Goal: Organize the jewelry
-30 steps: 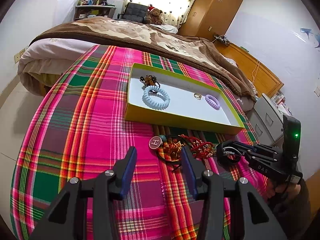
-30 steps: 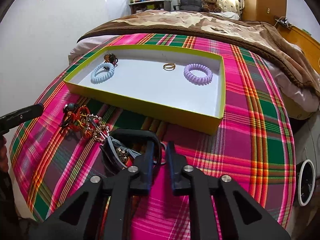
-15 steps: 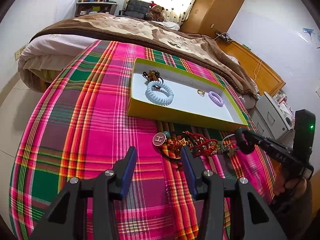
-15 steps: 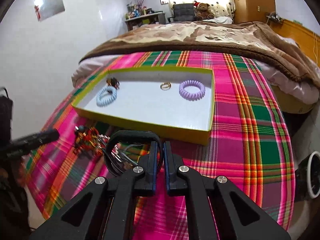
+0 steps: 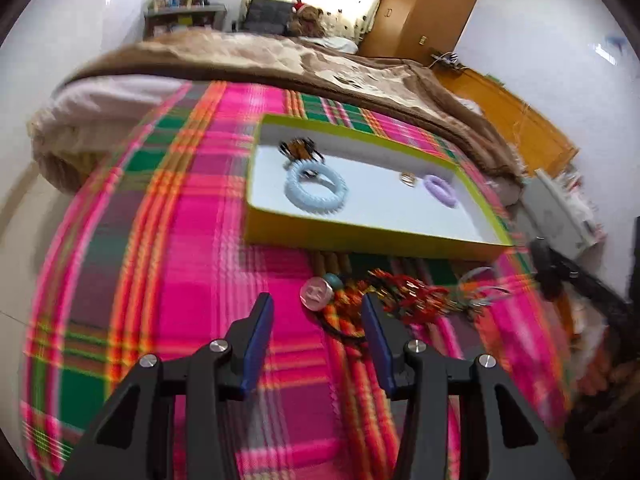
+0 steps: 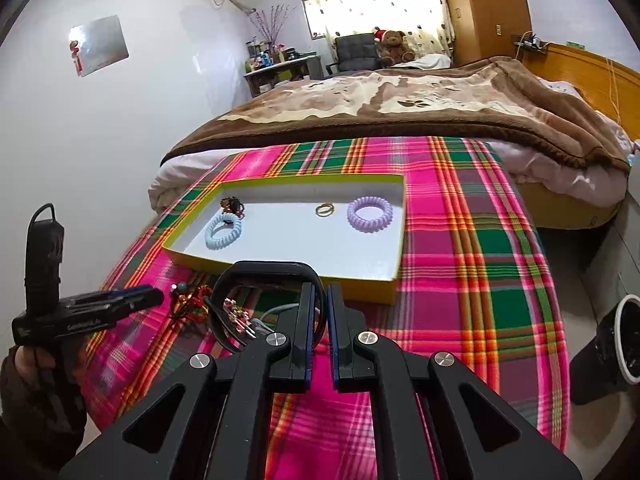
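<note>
The right gripper (image 6: 319, 294) is clenched on a thin black hoop-shaped bangle (image 6: 264, 270), its two blue-padded fingers pressed almost together with the band pinched between them, and the hoop arches to the left of the fingers above the pink, green and orange plaid cloth (image 6: 472, 264) spread over the bed. The jaws have just been closing, with the bangle between them. Under and beside the hoop lies a tangled heap of red and gold beaded jewellery (image 5: 404, 294), with a round silver pendant (image 5: 316, 294) at its left end. The left gripper (image 5: 316, 316) is released, its blue-padded fingers standing wide apart over the cloth with nothing gripped, the pendant showing between their tips. Beyond the heap sits a shallow yellow-green cardboard tray with a white floor (image 6: 360, 284); it holds a pale blue spiral hair tie (image 6: 223, 232) touching a small dark brown ornament (image 6: 232, 204), a gold ring (image 6: 324, 209) and a lilac spiral hair tie (image 6: 369, 214)
</note>
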The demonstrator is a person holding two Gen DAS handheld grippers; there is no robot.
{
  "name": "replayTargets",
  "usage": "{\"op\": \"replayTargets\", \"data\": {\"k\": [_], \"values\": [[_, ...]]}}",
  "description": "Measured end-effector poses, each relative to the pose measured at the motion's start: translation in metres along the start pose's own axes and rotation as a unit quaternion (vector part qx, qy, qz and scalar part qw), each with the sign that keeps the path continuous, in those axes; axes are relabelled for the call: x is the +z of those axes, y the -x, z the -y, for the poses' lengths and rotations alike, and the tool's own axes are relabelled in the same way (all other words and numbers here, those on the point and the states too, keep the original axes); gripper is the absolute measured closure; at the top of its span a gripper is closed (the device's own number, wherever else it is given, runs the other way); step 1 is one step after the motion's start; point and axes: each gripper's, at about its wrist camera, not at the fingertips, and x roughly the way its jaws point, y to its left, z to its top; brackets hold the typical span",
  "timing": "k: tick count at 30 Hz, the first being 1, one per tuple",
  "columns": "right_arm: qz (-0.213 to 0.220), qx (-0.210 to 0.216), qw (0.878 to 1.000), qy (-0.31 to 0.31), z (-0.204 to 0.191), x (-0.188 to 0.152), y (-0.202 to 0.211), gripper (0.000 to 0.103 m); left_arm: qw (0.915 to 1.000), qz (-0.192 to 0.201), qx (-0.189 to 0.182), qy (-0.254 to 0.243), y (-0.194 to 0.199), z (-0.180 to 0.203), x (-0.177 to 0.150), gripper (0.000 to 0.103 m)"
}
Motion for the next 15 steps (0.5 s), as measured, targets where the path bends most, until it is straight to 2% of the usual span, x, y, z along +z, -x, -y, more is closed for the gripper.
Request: {"op": "replayTargets", "data": {"k": [2,7,13,15], "values": [[0.001,0.003,1.000,-0.003,0.002,-0.001,0.002,0.097,0.9994,-0.005,0.025,-0.024,-0.006,0.006,0.002,0.056],[0.005,0.005,1.000,-0.008,0.005,-0.002,0.004,0.097,0.9981,-0.028,0.028,-0.048,-0.019,0.013,0.006,0.056],[0.006,0.009,1.000,-0.010,0.008,-0.004,0.004,0.097,0.9987,-0.033,0.022,-0.032,-0.025,0.008,0.008,0.056],[0.004,0.010,1.000,-0.010,0.008,-0.004,0.002,0.097,0.9990,-0.030,0.022,-0.023,-0.025,0.005,0.009,0.061]]}}
